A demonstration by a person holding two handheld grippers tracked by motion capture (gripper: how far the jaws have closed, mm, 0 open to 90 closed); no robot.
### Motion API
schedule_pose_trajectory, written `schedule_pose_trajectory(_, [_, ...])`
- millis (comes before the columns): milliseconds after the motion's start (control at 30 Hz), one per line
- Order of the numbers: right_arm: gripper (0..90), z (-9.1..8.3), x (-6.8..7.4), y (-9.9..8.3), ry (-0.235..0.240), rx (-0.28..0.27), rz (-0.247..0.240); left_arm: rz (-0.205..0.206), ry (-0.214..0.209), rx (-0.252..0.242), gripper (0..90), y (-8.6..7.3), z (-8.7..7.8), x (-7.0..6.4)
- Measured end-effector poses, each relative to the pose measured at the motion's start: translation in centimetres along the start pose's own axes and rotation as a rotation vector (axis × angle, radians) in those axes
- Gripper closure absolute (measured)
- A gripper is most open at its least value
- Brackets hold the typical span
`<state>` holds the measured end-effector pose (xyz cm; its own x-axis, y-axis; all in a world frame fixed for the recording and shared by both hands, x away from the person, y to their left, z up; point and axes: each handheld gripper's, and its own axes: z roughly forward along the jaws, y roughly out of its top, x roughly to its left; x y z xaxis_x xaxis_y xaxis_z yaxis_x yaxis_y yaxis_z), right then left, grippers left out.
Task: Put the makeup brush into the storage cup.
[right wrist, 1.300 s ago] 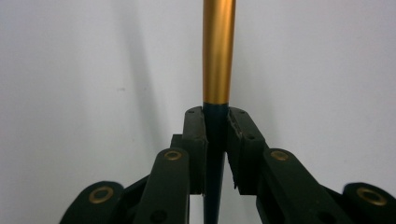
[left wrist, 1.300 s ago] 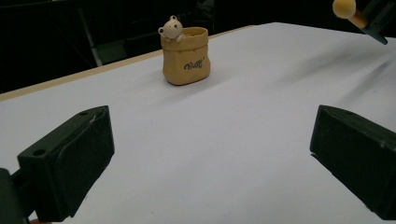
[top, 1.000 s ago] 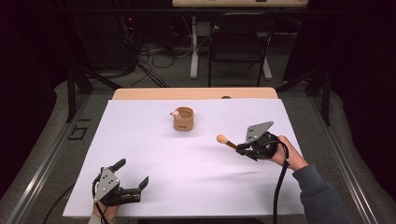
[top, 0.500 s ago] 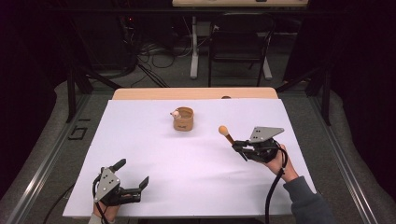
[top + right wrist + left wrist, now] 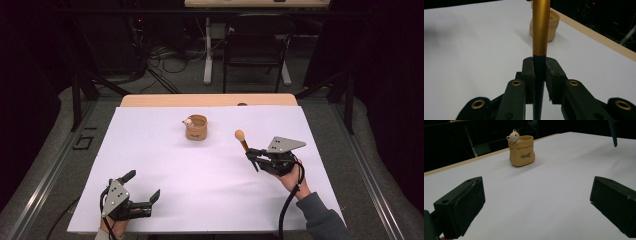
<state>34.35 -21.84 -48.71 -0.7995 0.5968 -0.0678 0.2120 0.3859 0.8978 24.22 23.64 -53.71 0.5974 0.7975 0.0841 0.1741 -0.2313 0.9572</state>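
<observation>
High view: my left claw [image 5: 145, 186] rests at the near left corner of the white-covered table [image 5: 165, 165], jaws spread wide with nothing between them, my hand [image 5: 112, 227] just showing at the table's front edge. My right claw [image 5: 251, 156] sits out on the right half of the table, lifted off the surface, its grey plate [image 5: 285, 144] on top and its cable [image 5: 287, 207] trailing back along my sleeve [image 5: 322, 220]. That claw is clamped on a brush [image 5: 243, 141] whose rounded tan tip points up and away from me, toward the far side. A small tan pot [image 5: 196, 127] with a bear figure [image 5: 188, 121] on its rim stands near the table's far middle, well apart from both claws and to the left of the brush tip. Left claw view has the two black jaws far apart at either side, bare white table between them, and the pot [image 5: 521, 150] upright farther off, the bear [image 5: 513, 137] peeking over its left rim and dark lettering on its front. Right claw view has the jaws pressed close on the brush's dark lower shaft [image 5: 539, 82], the gold ferrule [image 5: 540, 27] rising straight above them, and the pot [image 5: 550, 26] partly hidden behind it, near the table's wooden edge [image 5: 599, 37].
</observation>
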Motion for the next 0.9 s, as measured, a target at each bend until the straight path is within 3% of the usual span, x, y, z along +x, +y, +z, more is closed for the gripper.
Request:
schedule_pose_trajectory(300, [78.5, 0.1, 0.7, -0.2, 0.009, -0.069, 0.051, 0.000, -0.004, 0.002, 0.0, 0.0, 0.2, -0.1])
schedule_pose_trajectory(900, [78.5, 0.7, 2.0, 0.5, 0.028, -0.112, 0.085, 0.007, -0.019, 0.005, 0.1, 0.1, 0.5, -0.2])
